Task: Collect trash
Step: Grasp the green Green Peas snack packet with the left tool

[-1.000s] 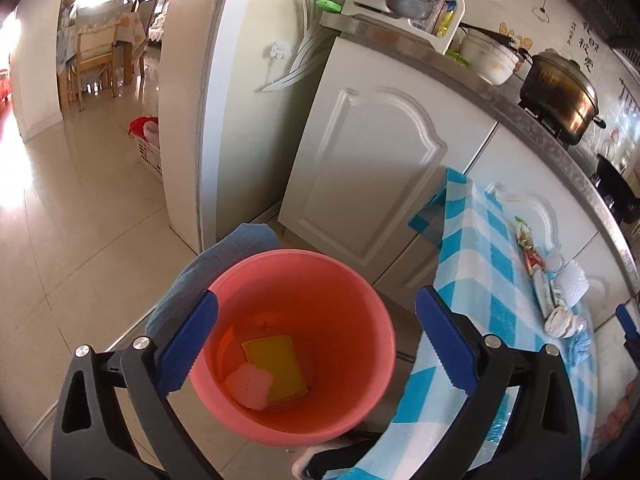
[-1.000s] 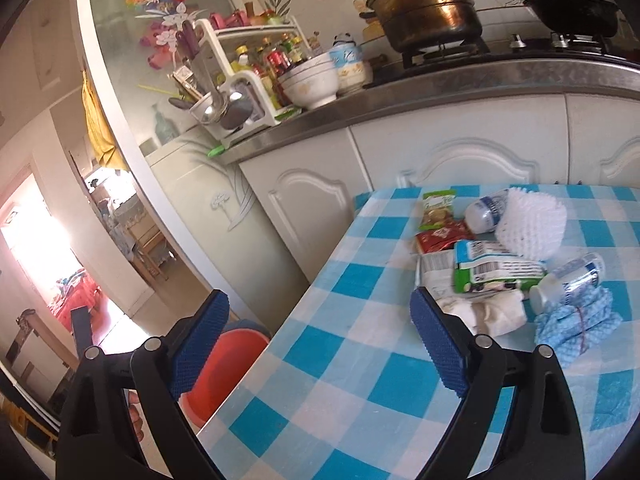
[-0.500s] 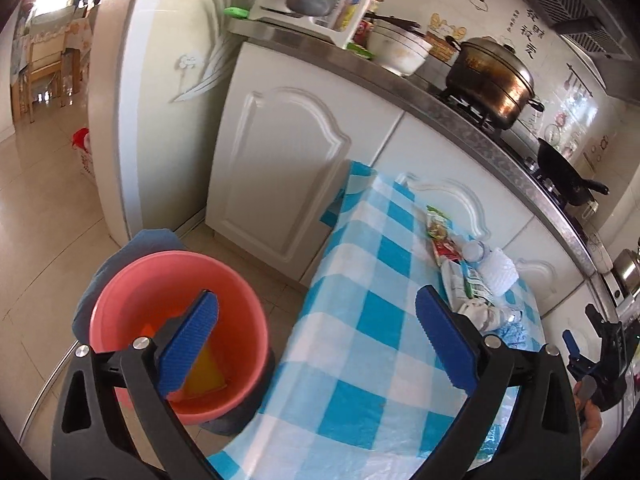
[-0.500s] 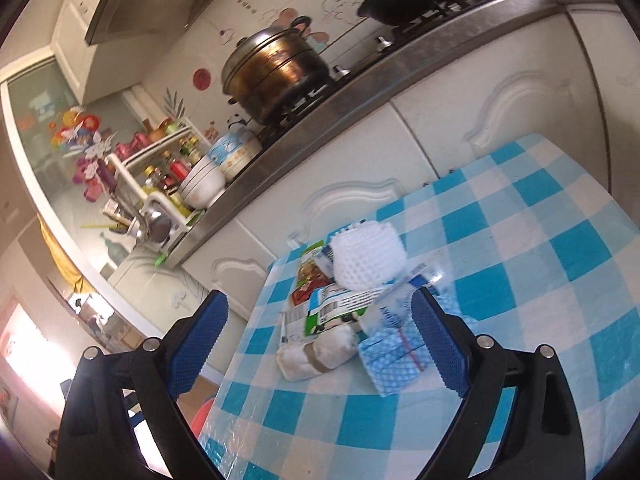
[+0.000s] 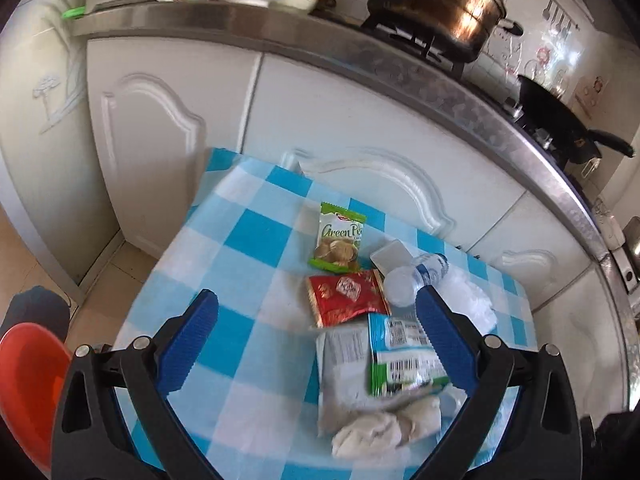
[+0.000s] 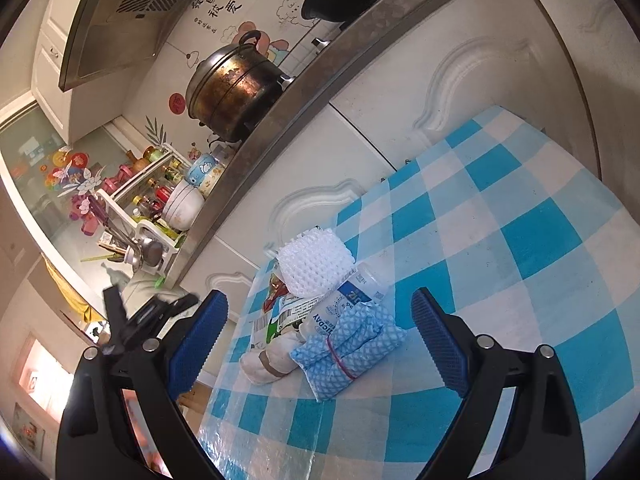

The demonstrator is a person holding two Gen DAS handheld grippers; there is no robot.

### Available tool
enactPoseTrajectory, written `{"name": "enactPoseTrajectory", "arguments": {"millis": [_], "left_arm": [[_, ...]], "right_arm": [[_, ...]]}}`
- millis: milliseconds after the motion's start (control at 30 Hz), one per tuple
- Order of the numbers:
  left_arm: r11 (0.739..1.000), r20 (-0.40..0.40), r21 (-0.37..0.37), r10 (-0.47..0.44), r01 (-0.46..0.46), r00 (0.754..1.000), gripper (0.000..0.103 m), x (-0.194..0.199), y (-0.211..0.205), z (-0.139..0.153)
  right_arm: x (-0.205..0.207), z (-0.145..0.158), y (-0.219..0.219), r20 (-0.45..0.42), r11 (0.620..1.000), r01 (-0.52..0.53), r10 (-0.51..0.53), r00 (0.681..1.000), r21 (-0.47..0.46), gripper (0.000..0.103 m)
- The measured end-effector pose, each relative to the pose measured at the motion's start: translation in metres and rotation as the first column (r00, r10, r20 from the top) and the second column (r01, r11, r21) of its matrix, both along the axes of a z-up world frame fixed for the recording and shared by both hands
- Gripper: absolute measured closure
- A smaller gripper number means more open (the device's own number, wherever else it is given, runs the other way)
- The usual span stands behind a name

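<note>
Both grippers, left [image 5: 316, 338] and right [image 6: 318, 342], are held wide open and empty above the table [image 5: 240, 240], ready for picking. Trash [image 5: 344, 300] is heaped near its far edge; the bucket [image 5: 28, 384] waits beside the left edge.

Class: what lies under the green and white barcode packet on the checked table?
The green and white packet lies across a grey-white wrapper, which rests on the table. What the wrapper hides beneath cannot be seen.

Trash pile [image 5: 372, 344] crowds the table's [image 5: 240, 280] cabinet side; checked cloth [image 6: 520, 240] elsewhere lies bare for passing.
</note>
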State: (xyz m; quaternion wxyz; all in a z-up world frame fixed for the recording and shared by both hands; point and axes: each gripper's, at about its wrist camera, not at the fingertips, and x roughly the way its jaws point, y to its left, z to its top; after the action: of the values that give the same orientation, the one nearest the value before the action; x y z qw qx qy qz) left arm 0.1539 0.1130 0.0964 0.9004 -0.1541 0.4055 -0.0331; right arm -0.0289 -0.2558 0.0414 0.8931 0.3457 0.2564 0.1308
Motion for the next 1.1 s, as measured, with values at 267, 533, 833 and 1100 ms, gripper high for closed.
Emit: {"name": "enactPoseTrajectory", "arguments": {"millis": [267, 533, 833, 1100], "left_arm": [[0.992, -0.105, 0.116, -0.043, 0.056, 0.994, 0.005, 0.106, -0.043, -0.036], [0.979, -0.19, 0.187, -0.044, 0.08, 0.981, 0.031, 0.136, -0.051, -0.066], [0.948, -0.186, 0.254, -0.145, 0.19, 0.972, 0.059, 0.117, -0.071, -0.065], [0.902, -0.181, 0.258, -0.308, 0.347, 0.934, 0.063, 0.059, -0.092, -0.063]], "right_arm": [[0.003, -0.01, -0.011, -0.012, 1.0, -0.012, 0.012, 1.0, 0.017, 0.011], [0.009, -0.024, -0.019, -0.048, 0.998, -0.016, 0.018, 0.999, 0.055, 0.011], [0.011, -0.028, -0.019, -0.062, 1.0, -0.011, 0.012, 0.998, 0.026, 0.011], [0.014, -0.03, -0.018, -0.08, 1.0, -0.005, 0.004, 0.997, -0.01, 0.011]]}}
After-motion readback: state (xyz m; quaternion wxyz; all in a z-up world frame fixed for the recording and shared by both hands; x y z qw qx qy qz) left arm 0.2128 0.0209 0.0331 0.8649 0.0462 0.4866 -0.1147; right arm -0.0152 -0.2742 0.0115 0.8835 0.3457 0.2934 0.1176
